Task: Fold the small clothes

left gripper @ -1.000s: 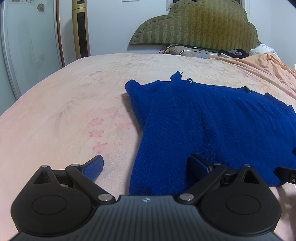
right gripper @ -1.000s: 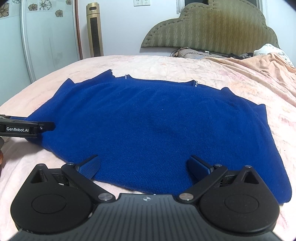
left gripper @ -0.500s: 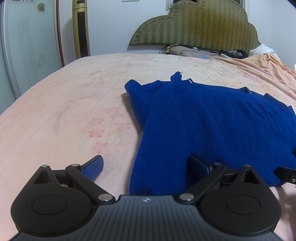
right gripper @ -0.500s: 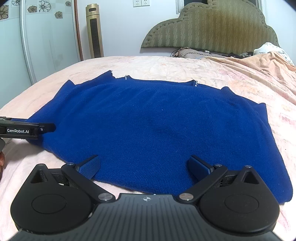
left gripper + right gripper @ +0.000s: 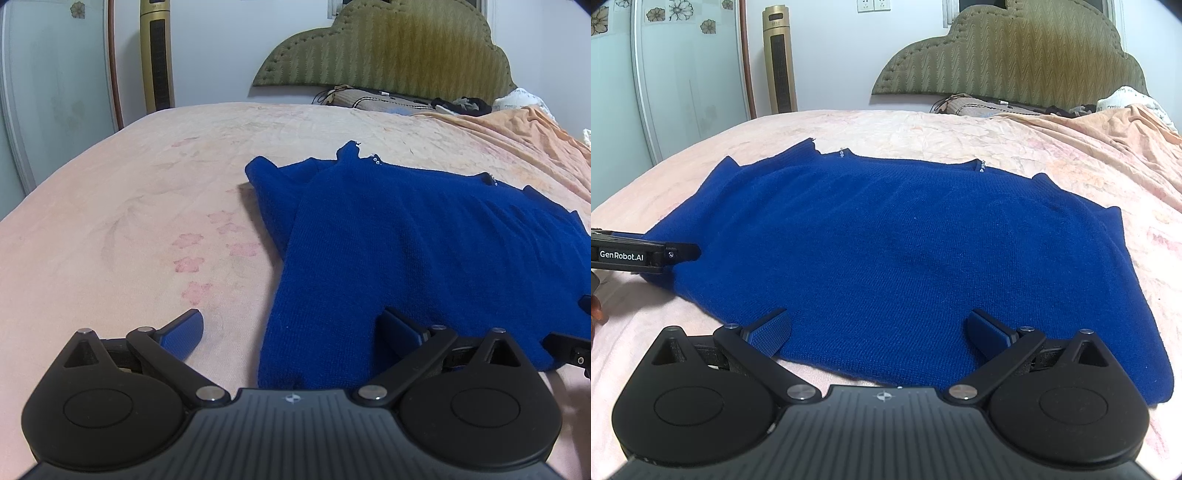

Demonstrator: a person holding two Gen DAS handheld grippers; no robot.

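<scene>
I have both grippers low over the bed (image 5: 110, 206), fingers spread wide and holding nothing. The blue sweater (image 5: 894, 251) lies flat ahead of the right gripper (image 5: 879, 328), its near hem between those fingers. The left gripper (image 5: 291, 328) straddles the sweater's left edge. I judge folding hasn't started; next I need to pinch the hem corners and carry them toward the neckline.

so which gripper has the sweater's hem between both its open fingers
The right gripper: both fingers frame the blue sweater. The left gripper straddles its edge, one finger over bare bedsheet.
</scene>
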